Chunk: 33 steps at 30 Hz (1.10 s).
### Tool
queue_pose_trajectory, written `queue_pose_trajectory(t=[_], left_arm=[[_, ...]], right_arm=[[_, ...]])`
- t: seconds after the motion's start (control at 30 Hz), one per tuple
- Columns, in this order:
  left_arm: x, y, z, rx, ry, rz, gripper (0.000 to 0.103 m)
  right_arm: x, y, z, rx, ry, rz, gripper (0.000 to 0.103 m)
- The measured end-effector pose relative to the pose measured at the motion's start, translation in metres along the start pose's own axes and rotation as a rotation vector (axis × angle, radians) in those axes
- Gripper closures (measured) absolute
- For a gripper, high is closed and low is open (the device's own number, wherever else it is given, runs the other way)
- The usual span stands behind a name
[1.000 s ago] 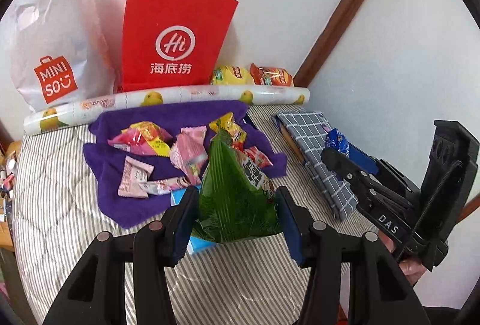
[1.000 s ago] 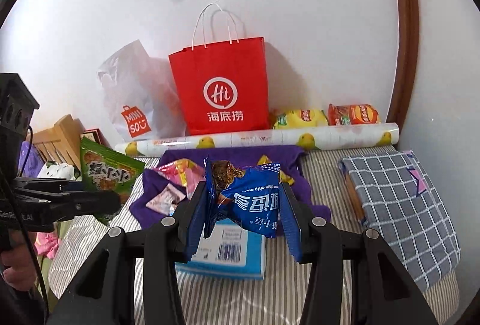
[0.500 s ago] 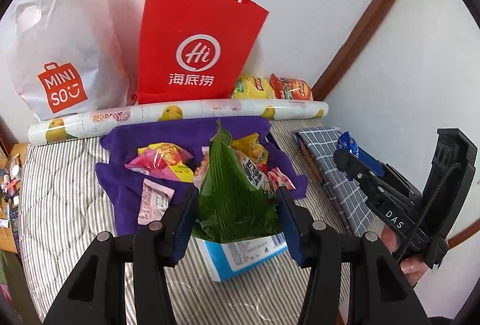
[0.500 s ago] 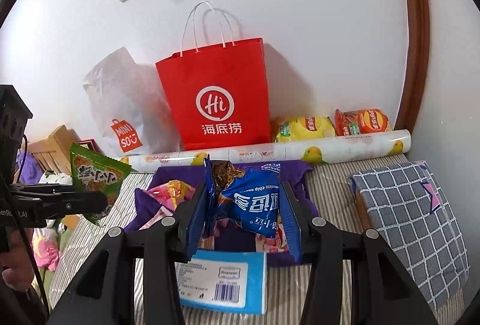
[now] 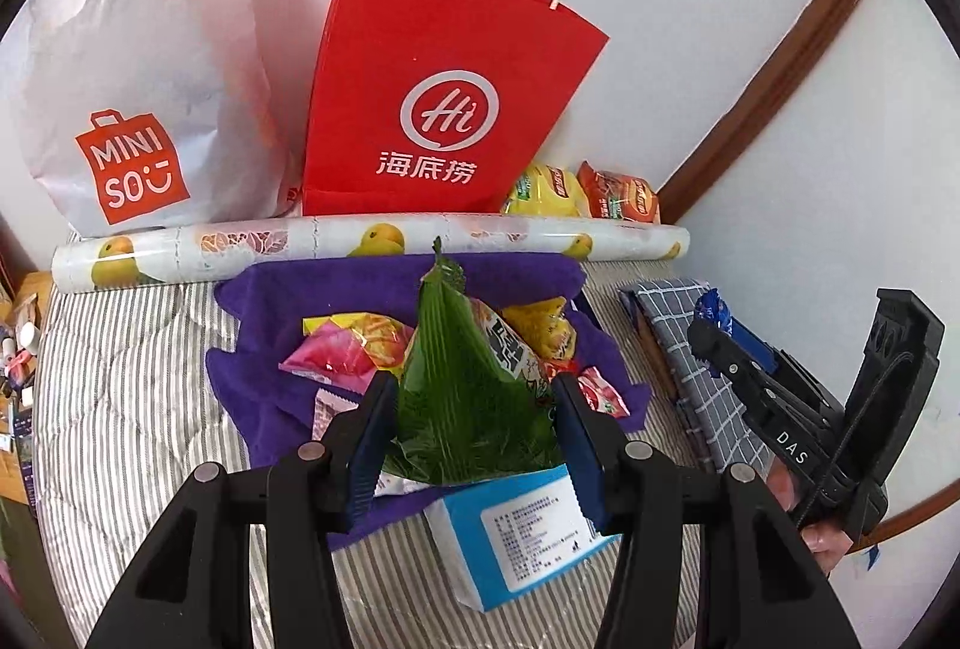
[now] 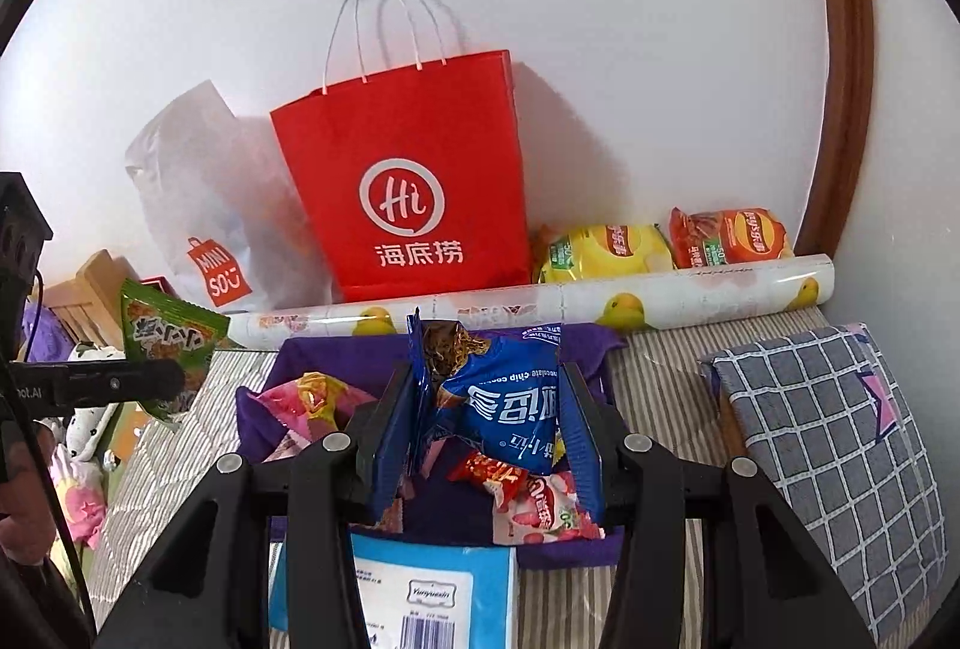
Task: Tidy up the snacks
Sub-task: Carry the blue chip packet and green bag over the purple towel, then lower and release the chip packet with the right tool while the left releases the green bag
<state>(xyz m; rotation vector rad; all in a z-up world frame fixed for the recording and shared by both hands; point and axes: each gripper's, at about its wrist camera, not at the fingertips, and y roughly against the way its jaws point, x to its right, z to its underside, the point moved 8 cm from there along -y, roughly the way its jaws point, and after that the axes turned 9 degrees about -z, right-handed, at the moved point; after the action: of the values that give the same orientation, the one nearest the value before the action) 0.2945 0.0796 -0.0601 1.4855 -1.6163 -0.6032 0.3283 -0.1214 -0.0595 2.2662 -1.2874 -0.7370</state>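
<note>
Striped bedding (image 5: 138,409) held a purple cloth (image 5: 270,301); above it, the left gripper (image 5: 474,445) clamped a green crinkly snack packet (image 5: 462,397), the right gripper (image 6: 489,433) a blue foil cookie packet (image 6: 504,397).

On the bed (image 5: 132,409), snack packets (image 5: 354,349) are spread on a towel (image 5: 270,301); a roll (image 5: 360,241) lies at 12 o'clock, two bags (image 5: 444,97) behind it.

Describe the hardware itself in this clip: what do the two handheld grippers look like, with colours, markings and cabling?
Both are matte black plastic. The left gripper and right gripper each have angular arms with round silver pivot pins and ribbed blue pads. Seen from the left camera, the right unit's body reads "DAS" in white, with a thin black cable. Bare fingers show at its base; no sleeves visible.
</note>
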Motion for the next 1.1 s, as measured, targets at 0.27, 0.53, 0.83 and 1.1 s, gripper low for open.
queue_pose_trajectory(t=[0.27,0.53,0.83,1.1], left_arm=[[0.001,-0.02,-0.01,-0.012,-0.008,-0.007,0.053],[0.001,-0.038,-0.018,-0.027,-0.005,-0.009,0.053],[0.0,-0.059,-0.029,-0.043,0.008,-0.015,0.053],[0.002,-0.083,-0.032,-0.076,0.01,-0.01,0.053]], right_arm=[[0.014,-0.022,0.004,-0.031,-0.013,0.01,0.057],[0.032,-0.036,0.007,-0.057,-0.033,0.023,0.057],[0.051,-0.058,0.018,-0.108,-0.053,0.026,0.057],[0.058,-0.084,0.031,-0.166,-0.059,0.011,0.056]])
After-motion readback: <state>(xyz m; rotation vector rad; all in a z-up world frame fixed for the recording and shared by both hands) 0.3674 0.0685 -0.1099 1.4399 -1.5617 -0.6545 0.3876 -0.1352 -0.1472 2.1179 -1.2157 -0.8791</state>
